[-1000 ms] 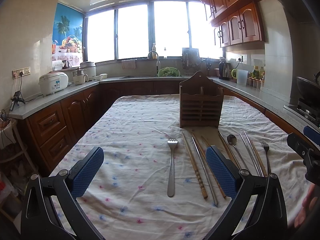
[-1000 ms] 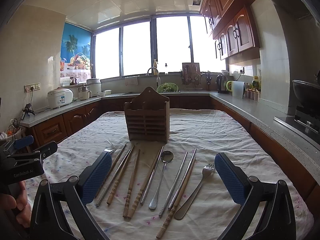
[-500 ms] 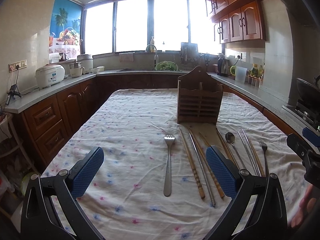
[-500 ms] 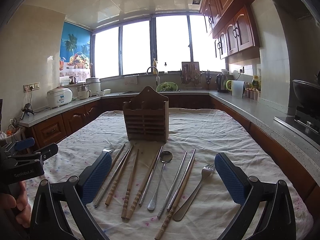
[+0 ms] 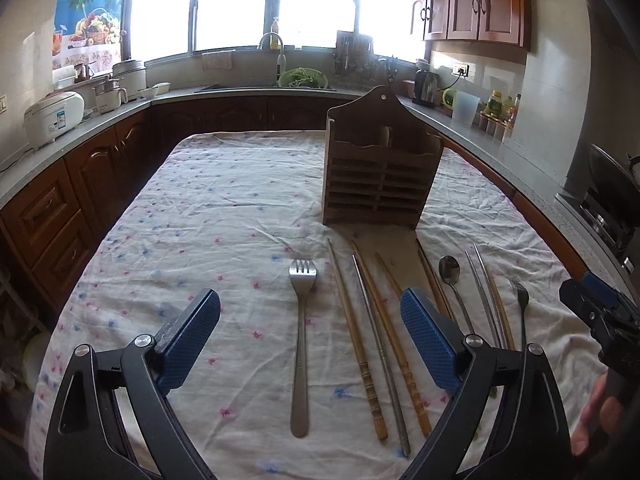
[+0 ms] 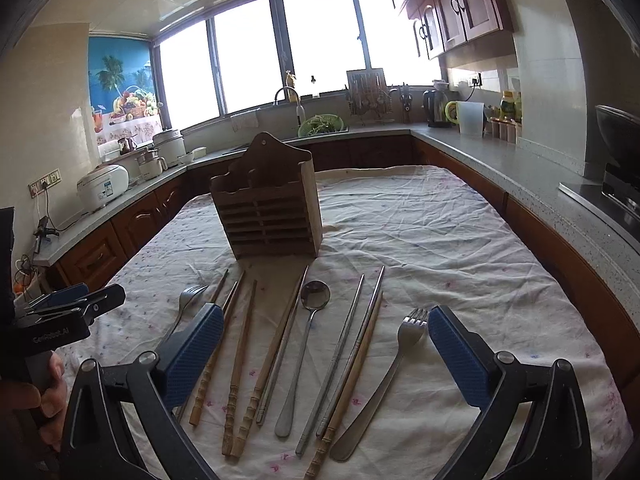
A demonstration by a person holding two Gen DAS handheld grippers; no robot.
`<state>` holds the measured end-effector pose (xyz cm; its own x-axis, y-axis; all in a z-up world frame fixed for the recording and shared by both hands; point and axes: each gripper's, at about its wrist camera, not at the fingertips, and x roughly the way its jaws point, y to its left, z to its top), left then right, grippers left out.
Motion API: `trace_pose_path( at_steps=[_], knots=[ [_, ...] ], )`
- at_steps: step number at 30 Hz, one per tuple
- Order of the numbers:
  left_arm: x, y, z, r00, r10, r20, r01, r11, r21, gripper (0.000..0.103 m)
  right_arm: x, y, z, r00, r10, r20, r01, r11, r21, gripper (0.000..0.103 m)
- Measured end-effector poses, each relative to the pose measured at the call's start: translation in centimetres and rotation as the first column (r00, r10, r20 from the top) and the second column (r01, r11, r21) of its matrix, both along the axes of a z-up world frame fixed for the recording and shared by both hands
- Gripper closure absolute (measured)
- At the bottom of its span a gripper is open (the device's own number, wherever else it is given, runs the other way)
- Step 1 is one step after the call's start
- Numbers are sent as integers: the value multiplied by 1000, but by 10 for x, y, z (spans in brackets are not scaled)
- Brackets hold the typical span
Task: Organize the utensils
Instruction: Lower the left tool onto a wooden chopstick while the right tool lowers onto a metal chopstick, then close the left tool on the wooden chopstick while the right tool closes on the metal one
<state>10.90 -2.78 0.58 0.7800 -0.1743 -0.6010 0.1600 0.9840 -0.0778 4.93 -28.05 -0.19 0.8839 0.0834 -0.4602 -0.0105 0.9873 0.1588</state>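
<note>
A wooden utensil holder [image 5: 380, 168] [image 6: 270, 208] stands upright on the cloth-covered table [image 5: 208, 208]. In front of it lie a fork [image 5: 301, 340], wooden and metal chopsticks [image 5: 370, 340] [image 6: 240, 364], a spoon [image 5: 452, 280] [image 6: 306, 344], and a second fork [image 6: 384, 380] [image 5: 520, 308]. My left gripper [image 5: 310, 340] is open and empty, hovering over the left fork. My right gripper [image 6: 324, 356] is open and empty, above the spoon and chopsticks. Each gripper shows at the other view's edge.
Kitchen counters with wooden cabinets ring the table. A rice cooker [image 5: 52, 116] sits on the left counter, a sink with a green bowl [image 5: 302, 78] at the back, a kettle and jars [image 6: 468, 116] on the right, and a stove [image 5: 612, 208] at the far right.
The left gripper has tilted down and moved closer over the left fork. The right gripper has tilted down and edged forward over the utensils. Both stay open.
</note>
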Motion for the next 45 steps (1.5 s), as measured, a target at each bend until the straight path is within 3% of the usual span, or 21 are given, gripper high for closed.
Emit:
trace_pose_path(
  at_steps=[2,7,13,24,29,32,39,45],
  knots=[
    [14,-5,-3,998,-37,-41,37,999,-21,21,12,-5,-1,1000,-1,-32,1,1000,13,9],
    [51,-15,-15,981,-116,-152,103,990,-91,51,46,-12,-4,993,14,-116,-7,998,62,46],
    [91,-27,-25,962,-141,-232,123,988,-92,57,86,-11,-12,976,59,-208,-40,995,97,65],
    [154,-39,-50,931,-135,-339,131,991,-34,72,148,-19,-43,929,49,-367,-13,995,99,84],
    [171,-44,-62,913,-141,-383,146,989,-16,75,171,-23,-56,904,39,-426,-2,996,88,84],
    [179,-46,-73,894,-140,-427,152,988,-7,82,180,-24,-65,890,41,-454,-5,997,80,84],
    [178,-63,-73,900,-140,-412,202,973,109,87,183,-20,-66,896,36,-443,-26,999,28,86],
    [178,-77,-73,906,-149,-397,211,970,119,97,182,-17,-67,902,21,-431,-25,1000,-2,90]
  ],
)
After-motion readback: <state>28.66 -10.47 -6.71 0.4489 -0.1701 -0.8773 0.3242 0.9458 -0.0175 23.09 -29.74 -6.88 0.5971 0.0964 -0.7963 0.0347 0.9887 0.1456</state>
